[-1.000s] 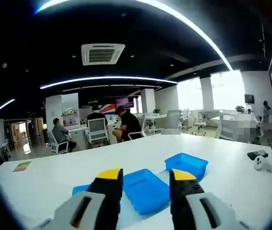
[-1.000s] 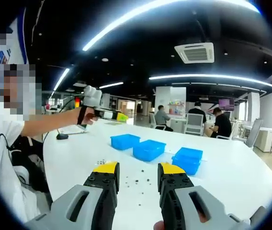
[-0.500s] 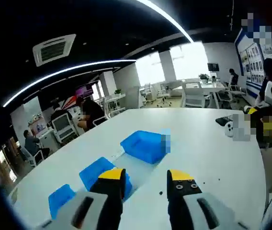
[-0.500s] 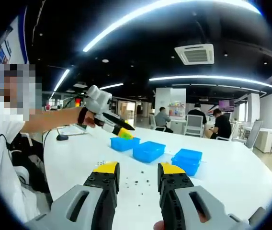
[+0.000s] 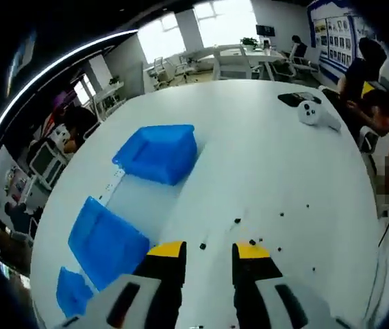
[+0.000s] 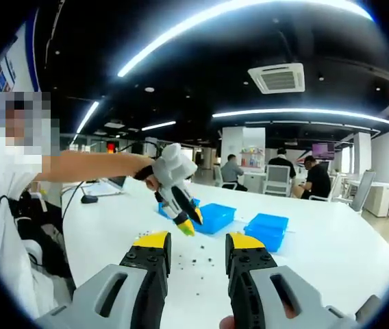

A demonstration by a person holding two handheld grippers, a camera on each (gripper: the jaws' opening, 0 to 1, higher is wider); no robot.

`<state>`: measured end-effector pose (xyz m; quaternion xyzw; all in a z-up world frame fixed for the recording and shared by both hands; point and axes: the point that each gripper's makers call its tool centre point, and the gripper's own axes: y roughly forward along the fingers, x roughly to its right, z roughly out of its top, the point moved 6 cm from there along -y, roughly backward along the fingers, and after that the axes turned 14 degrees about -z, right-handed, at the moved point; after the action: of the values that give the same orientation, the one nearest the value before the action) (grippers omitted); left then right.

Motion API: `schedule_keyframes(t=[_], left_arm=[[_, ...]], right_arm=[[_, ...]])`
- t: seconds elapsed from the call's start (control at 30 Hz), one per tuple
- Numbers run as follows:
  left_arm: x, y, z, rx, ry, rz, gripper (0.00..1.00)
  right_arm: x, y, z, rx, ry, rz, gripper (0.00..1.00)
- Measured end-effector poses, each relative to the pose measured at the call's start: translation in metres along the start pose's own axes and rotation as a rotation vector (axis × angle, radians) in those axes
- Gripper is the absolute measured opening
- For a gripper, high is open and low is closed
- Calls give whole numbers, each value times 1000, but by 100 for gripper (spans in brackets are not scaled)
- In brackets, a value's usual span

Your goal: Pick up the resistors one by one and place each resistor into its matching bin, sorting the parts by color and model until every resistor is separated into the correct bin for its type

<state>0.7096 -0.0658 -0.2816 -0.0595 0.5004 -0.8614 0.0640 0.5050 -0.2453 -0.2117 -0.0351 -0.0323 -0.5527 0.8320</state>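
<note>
The left claw (image 5: 207, 250) is angled down over the white surface (image 5: 270, 157), jaws parted and empty, placing it above the small dark resistors (image 5: 237, 221) scattered loose just ahead of its tips. Three blue bins (image 5: 159, 152) stand in a row beside the scatter, within short reach for sorting. The right claw (image 6: 193, 241) is held back, jaws apart and empty, likely to leave the left claw working room.

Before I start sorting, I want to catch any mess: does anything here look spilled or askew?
The resistors lie loose across the white table, outside the blue bins; that is the unsorted pile rather than a spill. The bins sit at slightly different angles. Nothing looks damaged.
</note>
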Motion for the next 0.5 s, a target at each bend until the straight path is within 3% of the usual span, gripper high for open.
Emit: schedule_keyframes(t=[0.17, 0.5], left_arm=[[-12, 16, -8, -125, 17, -9, 26], [-28, 41, -13, -195, -5, -51, 27]], right_arm=[[-3, 0, 0, 2, 2, 8, 34], [-1, -1, 0, 5, 8, 7, 34]])
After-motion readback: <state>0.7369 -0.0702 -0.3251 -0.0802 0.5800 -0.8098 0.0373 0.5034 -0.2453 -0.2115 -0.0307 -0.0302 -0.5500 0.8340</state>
